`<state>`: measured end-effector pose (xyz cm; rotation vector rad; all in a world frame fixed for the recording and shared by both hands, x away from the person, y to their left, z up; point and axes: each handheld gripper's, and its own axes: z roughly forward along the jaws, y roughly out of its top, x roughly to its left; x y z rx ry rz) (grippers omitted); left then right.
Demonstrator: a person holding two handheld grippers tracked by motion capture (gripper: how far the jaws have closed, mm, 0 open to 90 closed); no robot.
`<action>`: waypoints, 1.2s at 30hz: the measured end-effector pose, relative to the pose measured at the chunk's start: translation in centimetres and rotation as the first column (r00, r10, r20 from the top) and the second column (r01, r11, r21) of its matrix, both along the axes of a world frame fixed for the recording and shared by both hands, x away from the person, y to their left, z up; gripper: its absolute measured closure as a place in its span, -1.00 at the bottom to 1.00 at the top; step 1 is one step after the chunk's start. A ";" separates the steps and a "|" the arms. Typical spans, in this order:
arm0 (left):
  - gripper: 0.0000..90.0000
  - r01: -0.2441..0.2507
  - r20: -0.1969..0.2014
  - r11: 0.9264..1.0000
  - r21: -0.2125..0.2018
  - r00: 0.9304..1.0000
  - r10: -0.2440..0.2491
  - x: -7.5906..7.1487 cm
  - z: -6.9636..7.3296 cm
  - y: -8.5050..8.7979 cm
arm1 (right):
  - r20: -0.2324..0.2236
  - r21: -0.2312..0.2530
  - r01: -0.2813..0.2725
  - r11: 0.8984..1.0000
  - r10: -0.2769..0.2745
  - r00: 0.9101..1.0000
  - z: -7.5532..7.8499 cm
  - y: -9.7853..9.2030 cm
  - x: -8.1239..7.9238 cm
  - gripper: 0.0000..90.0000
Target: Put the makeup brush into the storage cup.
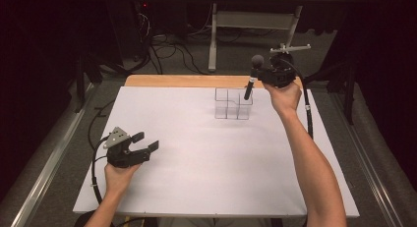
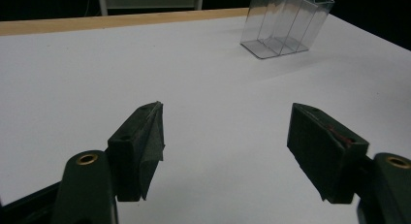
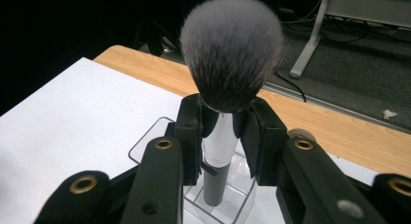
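A makeup brush (image 3: 231, 54) with a grey bristle head, a silver ferrule and a dark handle stands upright, bristles up, in my right gripper (image 3: 224, 132), which is shut on the ferrule. Its handle end hangs over a clear plastic organiser (image 3: 220, 204) with several compartments. In the high view the brush (image 1: 251, 79) and right gripper (image 1: 260, 75) hover above the organiser's (image 1: 233, 105) right side, near the table's far edge. My left gripper (image 1: 147, 141) rests low at the near left, open, with nothing between its fingers. From the left gripper (image 2: 225, 141) view the organiser (image 2: 287, 24) stands far off.
The white table sheet (image 1: 206, 153) lies over a wooden tabletop (image 1: 187, 80) whose far strip shows. Behind the table stand a metal frame (image 1: 255, 20) and cables on a grey floor. A rail (image 1: 49, 163) runs along the left side.
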<state>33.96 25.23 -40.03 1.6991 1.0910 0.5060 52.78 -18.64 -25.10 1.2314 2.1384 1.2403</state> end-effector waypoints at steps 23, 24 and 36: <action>-0.34 0.000 0.001 1.000 -0.002 1.000 0.000 0.2 0.0 0.2 | -0.061 -0.095 0.002 0.995 -0.008 0.998 -2.2 1.6 1.7 0.61; -0.34 0.002 0.001 1.000 -0.001 1.000 -0.002 0.2 0.0 0.2 | -0.060 -0.099 -0.002 0.995 -0.004 0.998 -2.2 1.7 1.7 0.61; -0.34 0.000 0.002 1.000 0.001 1.000 0.000 0.2 0.0 0.2 | -0.078 -0.154 -0.006 0.988 -0.006 0.997 -2.8 2.1 1.8 0.61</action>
